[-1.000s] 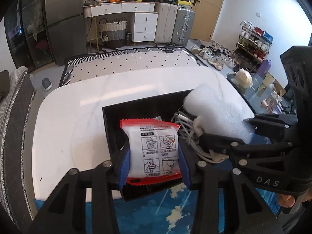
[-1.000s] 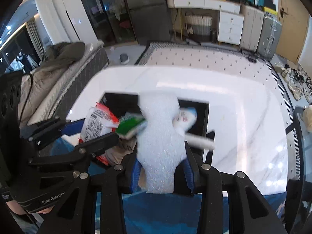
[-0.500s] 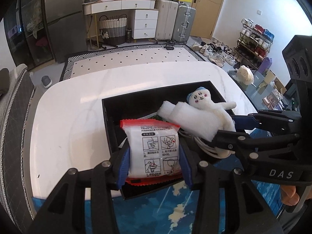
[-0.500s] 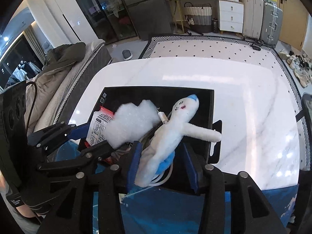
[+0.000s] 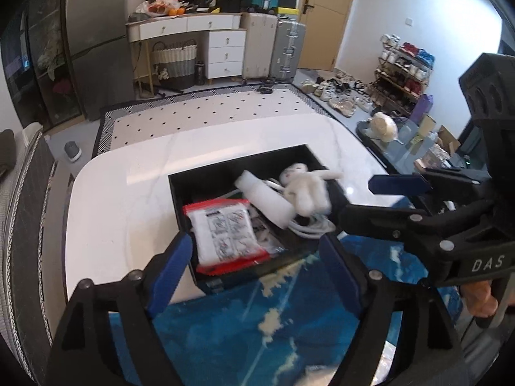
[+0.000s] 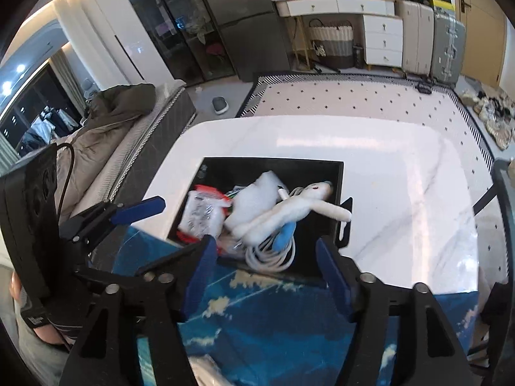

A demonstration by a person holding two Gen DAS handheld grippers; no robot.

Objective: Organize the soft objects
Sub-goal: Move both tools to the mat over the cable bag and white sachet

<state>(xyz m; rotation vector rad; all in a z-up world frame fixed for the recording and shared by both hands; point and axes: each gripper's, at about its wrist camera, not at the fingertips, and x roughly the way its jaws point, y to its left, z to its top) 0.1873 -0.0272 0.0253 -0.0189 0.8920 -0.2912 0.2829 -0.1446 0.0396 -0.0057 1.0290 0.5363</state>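
**Both hand-held grippers let go over the black box**

The left hand-held gripper (image 5: 256, 259) has its blue pads spread wide with nothing between them; half a second ago it was pinching the red-edged packet (image 5: 225, 233), which now lies loose in the near left part of the black box (image 5: 225, 169). The right hand-held gripper (image 6: 262, 260) has changed the same way: its fingers were closed around the white plush doll (image 6: 289, 209) and are now well apart, touching nothing.

The doll lies tilted across the right side of the box, one arm reaching over the box's right rim, its body resting on a coiled white cable (image 6: 273, 254). Just beside it, between the doll and the packet, sits a white foam piece (image 6: 254, 199), leaning on the pile. All of these are inside the box, which stands on the white marble counter (image 6: 402, 193) at its near edge, partly over a blue patterned cloth (image 6: 273, 321).

Both tools sit back from the box, over the blue cloth, pointing forward and down at the contents. In the left wrist view the right tool reaches in from the right edge, one blue pad (image 5: 399, 184) held above the counter, with a bit of the person's hand (image 5: 479, 299) wrapped around its handle.
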